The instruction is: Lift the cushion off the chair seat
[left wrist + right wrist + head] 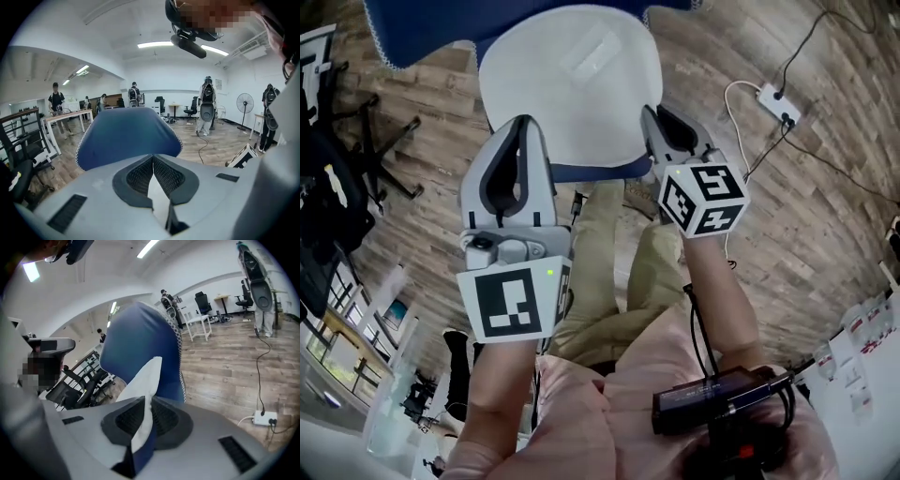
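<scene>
The cushion (572,80) is a round pad, white on the face turned to me, with a dark blue rim along its near edge. It hangs in the air above the person's legs and the wood floor. My left gripper (523,127) is shut on its near left edge, and a white sliver of it shows between the pads (152,187). My right gripper (654,117) is shut on its near right edge, where white and blue fabric (143,423) is pinched between the pads. Beyond the cushion is a wider blue upholstered piece with a white stitched edge (441,28), which also fills the middle of the left gripper view (126,136).
A white power strip (778,101) with cables lies on the wood floor at the right. A black chair base (380,141) stands at the left. People, desks and a pedestal fan (244,104) stand farther off in the room.
</scene>
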A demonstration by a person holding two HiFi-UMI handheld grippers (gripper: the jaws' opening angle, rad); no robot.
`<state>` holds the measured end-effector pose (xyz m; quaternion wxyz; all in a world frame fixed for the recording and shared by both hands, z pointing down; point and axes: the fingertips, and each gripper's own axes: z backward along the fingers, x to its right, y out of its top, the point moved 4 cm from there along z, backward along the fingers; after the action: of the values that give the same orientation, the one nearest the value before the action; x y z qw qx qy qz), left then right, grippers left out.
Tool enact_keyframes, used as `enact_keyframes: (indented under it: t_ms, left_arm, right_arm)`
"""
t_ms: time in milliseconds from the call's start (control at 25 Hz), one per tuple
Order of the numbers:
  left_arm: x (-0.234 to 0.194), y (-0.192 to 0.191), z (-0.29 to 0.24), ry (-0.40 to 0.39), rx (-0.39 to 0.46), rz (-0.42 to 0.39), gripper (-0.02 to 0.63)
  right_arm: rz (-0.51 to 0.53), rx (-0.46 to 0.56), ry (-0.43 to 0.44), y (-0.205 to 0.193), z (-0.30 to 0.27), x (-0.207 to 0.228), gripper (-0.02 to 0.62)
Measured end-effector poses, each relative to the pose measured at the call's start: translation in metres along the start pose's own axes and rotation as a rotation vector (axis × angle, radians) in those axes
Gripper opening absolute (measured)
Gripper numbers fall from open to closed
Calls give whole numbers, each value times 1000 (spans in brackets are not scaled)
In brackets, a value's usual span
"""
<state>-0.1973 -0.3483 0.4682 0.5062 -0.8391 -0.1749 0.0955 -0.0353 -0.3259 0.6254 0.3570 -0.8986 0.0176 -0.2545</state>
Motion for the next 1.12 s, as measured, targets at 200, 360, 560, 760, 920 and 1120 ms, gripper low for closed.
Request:
enact_keyframes:
  t_ms: [200, 360, 560, 760, 920, 1120]
  left_arm:
    - [-3, 43, 37, 53, 64, 14, 14]
    - [-1, 75, 65, 94, 137, 14, 14]
    - [12, 111, 105, 143, 212, 51, 14]
    - [32, 151, 147, 173, 315, 38, 14]
    - [49, 186, 175, 196, 417, 26, 14]
    - [76, 219, 216, 217, 509, 19, 14]
  right_arm:
    - [93, 29, 48, 42, 30, -46, 38]
    - [180, 57, 100, 78, 54, -76, 37]
    - [292, 73, 154, 110, 99, -115, 35]
    - [400, 137, 171, 141, 160, -145, 34]
    - [483, 239, 186, 176, 209, -164, 34]
    - [558, 358, 199, 209, 274, -181, 34]
